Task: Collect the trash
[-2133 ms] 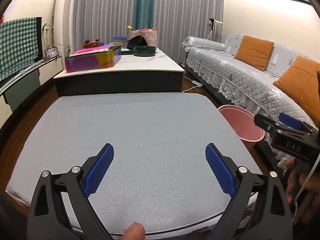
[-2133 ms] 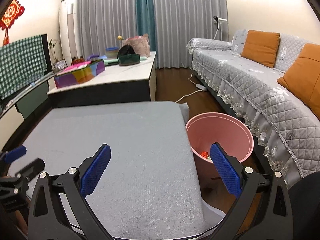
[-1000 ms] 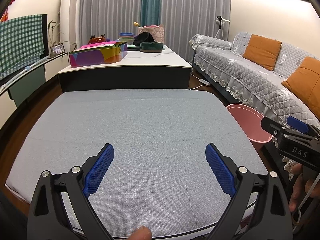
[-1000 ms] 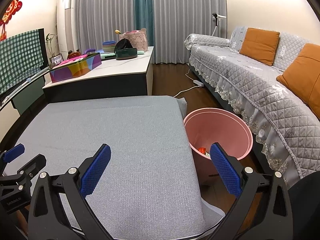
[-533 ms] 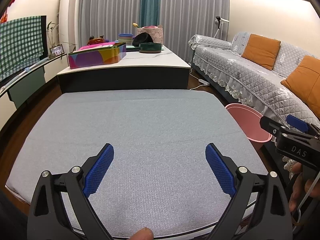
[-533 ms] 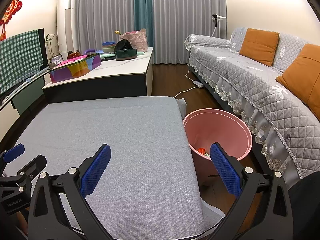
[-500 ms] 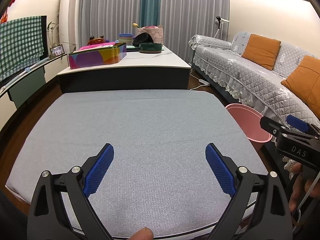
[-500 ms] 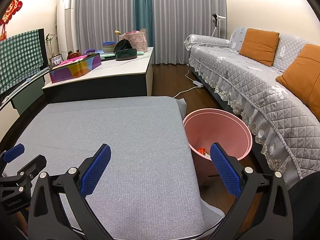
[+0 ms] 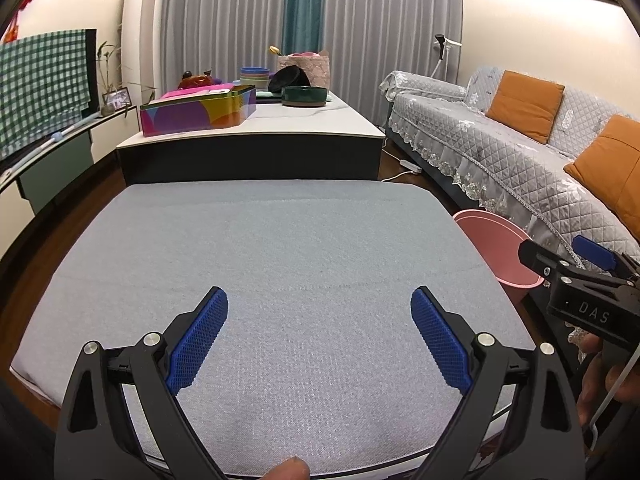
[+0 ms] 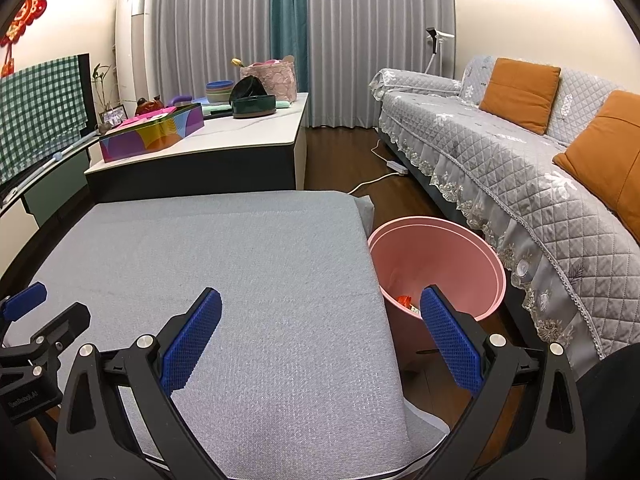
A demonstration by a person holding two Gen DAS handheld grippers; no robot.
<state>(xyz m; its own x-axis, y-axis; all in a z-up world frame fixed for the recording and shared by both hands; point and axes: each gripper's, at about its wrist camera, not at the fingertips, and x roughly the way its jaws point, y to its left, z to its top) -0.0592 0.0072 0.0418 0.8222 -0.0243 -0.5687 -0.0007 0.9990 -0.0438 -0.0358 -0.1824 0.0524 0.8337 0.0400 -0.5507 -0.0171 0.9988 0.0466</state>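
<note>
Grey foam matting covers the work table, and no loose trash shows anywhere on its surface in either wrist view. The left gripper hangs over the near middle of the mat with its blue pads spread wide and nothing between them. The right gripper sits near the table's right edge, likewise spread wide and empty, its right finger overlapping the mouth of the pink bin in the view. That bin stands on the floor just beside the table, between it and the grey quilted sofa. A small orange-red scrap lies at the bottom of the bin, with a pale piece partly hidden behind the gripper finger.

Judgement: collection looks complete or close to it.

Risks noted:
- The bin stands close against the table edge; a low sweep of the right gripper could clip its rim and tip it, spilling what is inside.
- The two grippers work near each other; a crossing reach could bring them into contact.
- The far side table carries a multicoloured tin box and a dark green bowl; these do not read as trash, and taking one by mistake would be an error.
- Trash may lie out of view on the floor; this cannot be confirmed.
</note>
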